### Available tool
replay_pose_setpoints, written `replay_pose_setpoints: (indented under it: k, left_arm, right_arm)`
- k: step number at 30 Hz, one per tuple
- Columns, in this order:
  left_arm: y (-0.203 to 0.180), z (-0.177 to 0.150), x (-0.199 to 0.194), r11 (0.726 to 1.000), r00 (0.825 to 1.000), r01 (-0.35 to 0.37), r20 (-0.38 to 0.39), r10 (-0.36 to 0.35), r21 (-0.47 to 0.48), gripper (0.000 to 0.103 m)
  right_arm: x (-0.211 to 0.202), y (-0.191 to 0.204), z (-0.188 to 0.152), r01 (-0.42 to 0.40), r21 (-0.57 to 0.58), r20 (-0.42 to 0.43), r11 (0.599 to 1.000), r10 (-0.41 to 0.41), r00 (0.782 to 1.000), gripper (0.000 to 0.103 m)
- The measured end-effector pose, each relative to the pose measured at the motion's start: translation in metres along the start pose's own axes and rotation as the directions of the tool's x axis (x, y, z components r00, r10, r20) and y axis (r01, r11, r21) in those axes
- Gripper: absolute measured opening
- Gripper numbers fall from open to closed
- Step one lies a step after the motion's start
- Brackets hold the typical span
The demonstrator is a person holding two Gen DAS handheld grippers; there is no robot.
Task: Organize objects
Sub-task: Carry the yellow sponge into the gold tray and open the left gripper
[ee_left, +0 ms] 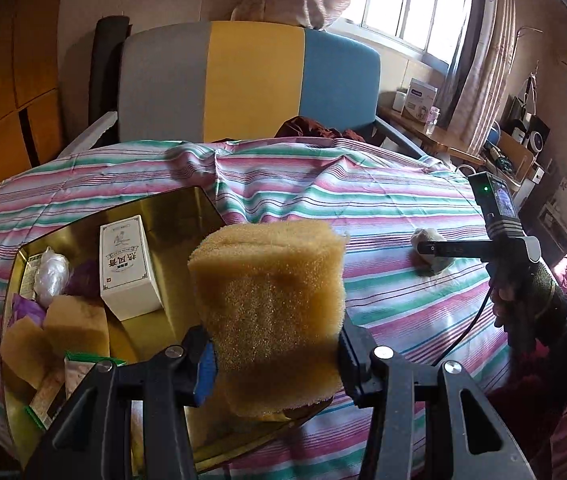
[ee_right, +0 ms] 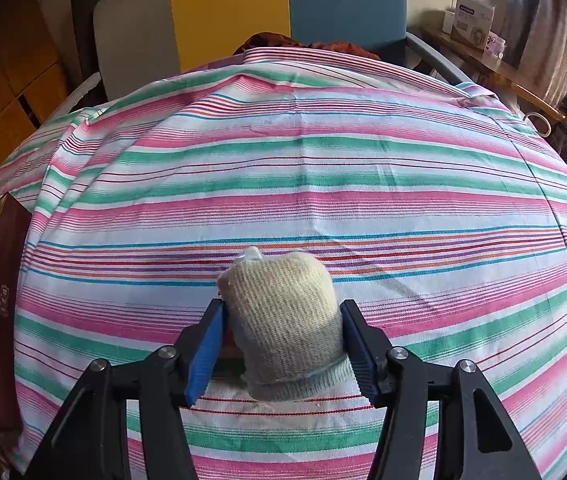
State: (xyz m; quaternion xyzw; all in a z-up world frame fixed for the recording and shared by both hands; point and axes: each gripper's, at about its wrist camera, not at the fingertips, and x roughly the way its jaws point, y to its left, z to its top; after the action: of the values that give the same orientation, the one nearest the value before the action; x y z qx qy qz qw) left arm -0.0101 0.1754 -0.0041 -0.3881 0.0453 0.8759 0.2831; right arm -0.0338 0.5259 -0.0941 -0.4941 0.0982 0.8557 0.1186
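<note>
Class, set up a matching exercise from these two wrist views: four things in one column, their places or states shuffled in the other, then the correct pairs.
Things
1. porous yellow sponge block
2. cream knitted fabric roll
3. white printed cardboard box
4. shiny gold metal tray

Places or states
A. lying inside the tray
B. between the right claw's fingers, on the striped cloth
C. resting on the striped cloth, holding several items
D. gripped in the left claw, above the tray

Pairs: 1-D, 2-B, 3-A, 4-C
</note>
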Motion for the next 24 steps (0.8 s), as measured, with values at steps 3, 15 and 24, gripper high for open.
replay_pose_setpoints:
  k: [3, 15, 24]
  left_arm:
    - [0.004, -0.002, 0.000, 1.000, 1.000, -0.004, -0.002, 0.003, -0.009, 0.049]
    - [0.049, -0.007, -0.012, 0.994, 1.000, -0.018, 0.000, 0.018, -0.106, 0.049]
    - [0.138, -0.012, -0.040, 0.943, 0.999, -0.011, 0.028, 0.022, -0.333, 0.049]
  right_arm:
    - [0.001, -0.001, 0.000, -0.001, 0.001, -0.002, 1.000, 0.001, 1.000, 0.059]
    - [0.006, -0.002, -0.002, 0.033, -0.010, -0.024, 0.999, -0.033, 0.999, 0.057]
    - [0.005, -0.001, -0.003, 0.041, -0.012, -0.024, 0.999, -0.041, 0.999, 0.056]
